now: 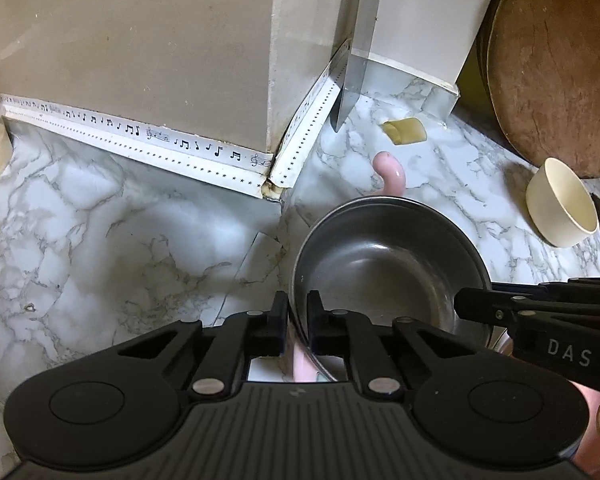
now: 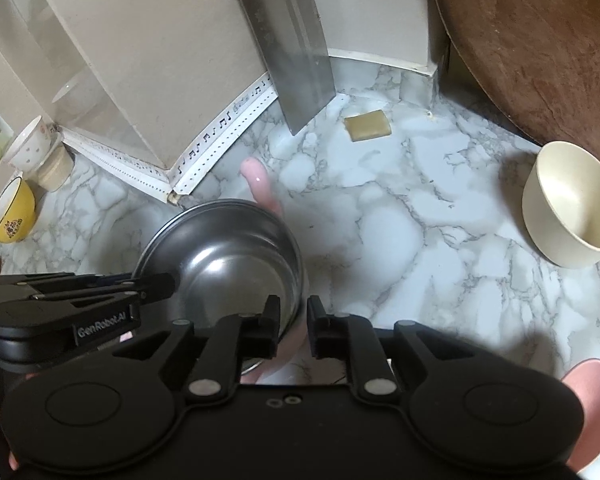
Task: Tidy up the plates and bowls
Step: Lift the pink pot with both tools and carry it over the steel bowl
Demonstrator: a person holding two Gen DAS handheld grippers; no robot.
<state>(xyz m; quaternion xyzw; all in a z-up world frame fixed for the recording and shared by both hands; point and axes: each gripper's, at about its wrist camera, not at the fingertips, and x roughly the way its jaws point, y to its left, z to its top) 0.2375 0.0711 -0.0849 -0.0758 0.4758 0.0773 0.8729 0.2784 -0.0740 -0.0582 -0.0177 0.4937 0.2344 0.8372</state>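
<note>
A steel bowl [image 1: 388, 264] [image 2: 224, 256] is on the marble counter [image 1: 100, 232] near a wall corner. My left gripper [image 1: 298, 306] is shut on the bowl's near left rim, which runs between its pads. In the right wrist view this gripper [image 2: 168, 282] reaches in from the left. My right gripper [image 2: 294, 310] straddles the bowl's right rim with a gap between the pads and the metal, so it is open. A pink rounded piece [image 1: 392, 176] [image 2: 256, 182] sticks out past the bowl's far rim. A cream bowl [image 1: 560, 208] [image 2: 572, 204] stands apart on the right.
A cleaver blade [image 1: 356, 60] [image 2: 296, 52] leans on the wall behind the bowl. A round wooden board [image 1: 552, 60] [image 2: 540, 40] stands at the back right. A yellowish block [image 2: 368, 125] lies near the wall. At far left are a yellow bowl [image 2: 12, 216] and a white cup [image 2: 30, 144]. A pink dish [image 2: 592, 400] is at the lower right.
</note>
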